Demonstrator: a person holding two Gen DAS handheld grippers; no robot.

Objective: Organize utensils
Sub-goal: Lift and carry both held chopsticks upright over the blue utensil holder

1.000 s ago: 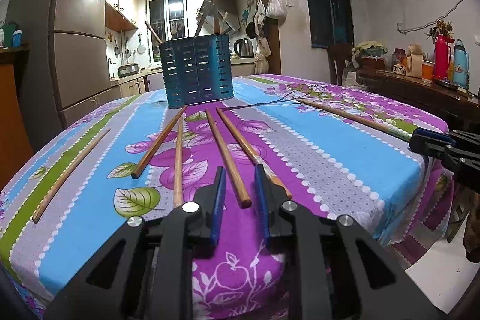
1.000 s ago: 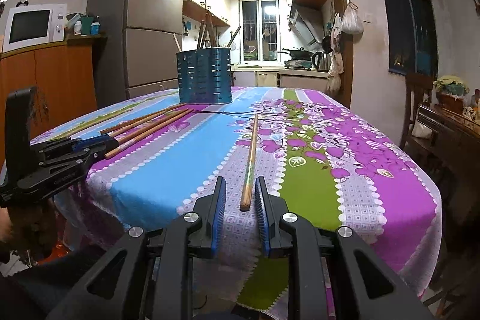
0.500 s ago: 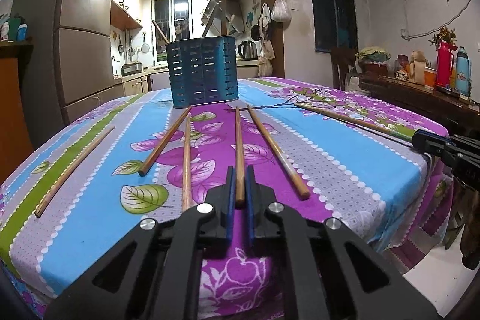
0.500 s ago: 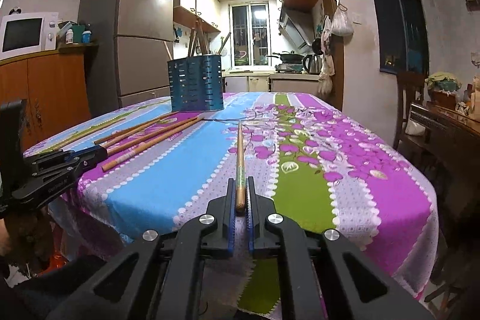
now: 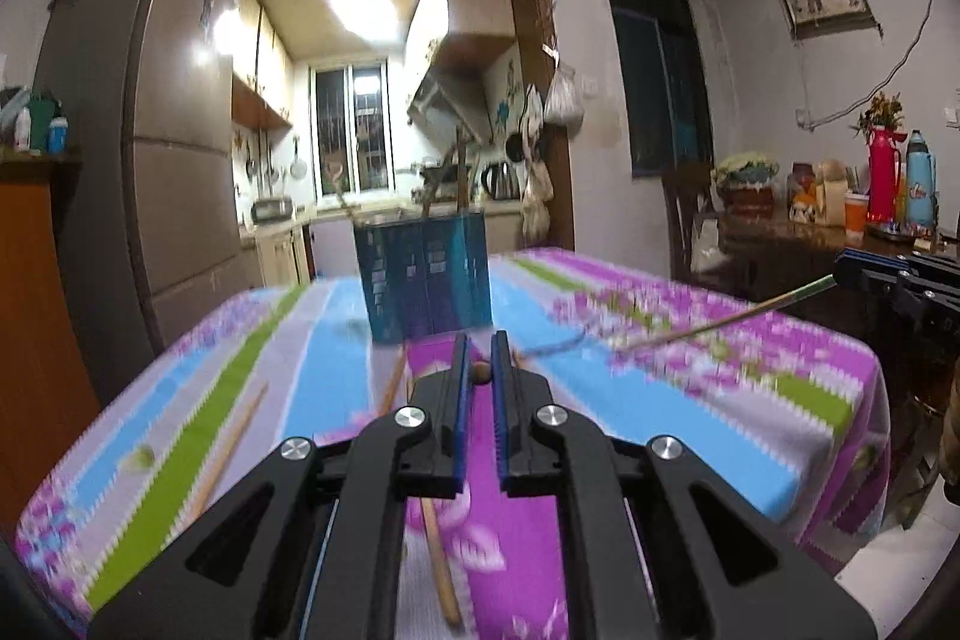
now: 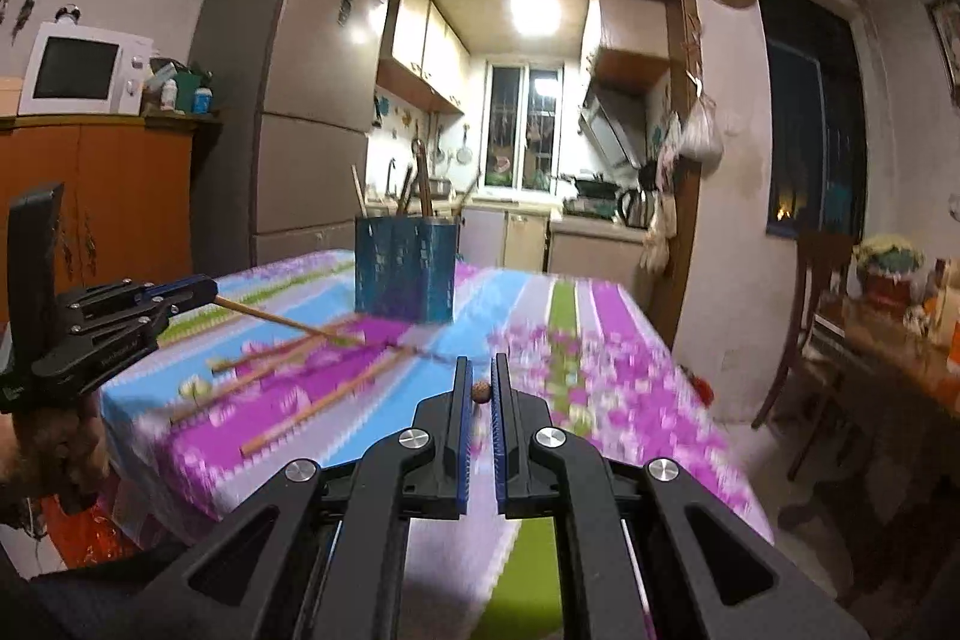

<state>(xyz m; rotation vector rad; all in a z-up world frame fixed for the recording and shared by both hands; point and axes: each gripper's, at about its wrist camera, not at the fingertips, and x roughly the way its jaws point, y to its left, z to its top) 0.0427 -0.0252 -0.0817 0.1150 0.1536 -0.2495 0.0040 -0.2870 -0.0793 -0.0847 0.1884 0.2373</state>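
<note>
My left gripper [image 5: 478,343] is shut on a wooden chopstick [image 5: 480,373], seen end-on between the blue pads and lifted off the flowered tablecloth [image 5: 660,412]. My right gripper [image 6: 478,365] is likewise shut on a chopstick [image 6: 480,391] and is raised too. Each gripper shows in the other's view: the left gripper [image 6: 207,290] with its chopstick [image 6: 282,322] sloping down, the right gripper [image 5: 839,274] with its chopstick [image 5: 720,322]. The blue slotted utensil holder [image 5: 423,274] [image 6: 405,268] stands at the table's far end with several sticks in it. Loose chopsticks [image 5: 231,442] [image 6: 318,406] lie on the cloth.
A tall fridge [image 6: 306,100] and an orange cabinet [image 6: 96,196] with a microwave [image 6: 78,70] stand left of the table. A dark side table [image 5: 828,244] with thermoses and a wooden chair [image 6: 810,316] stand to the right. A kitchen lies behind.
Both grippers closed, each on the near end of a chopstick, then rose and lifted those ends off the table. The views now sit higher and are blurred by the motion.
</note>
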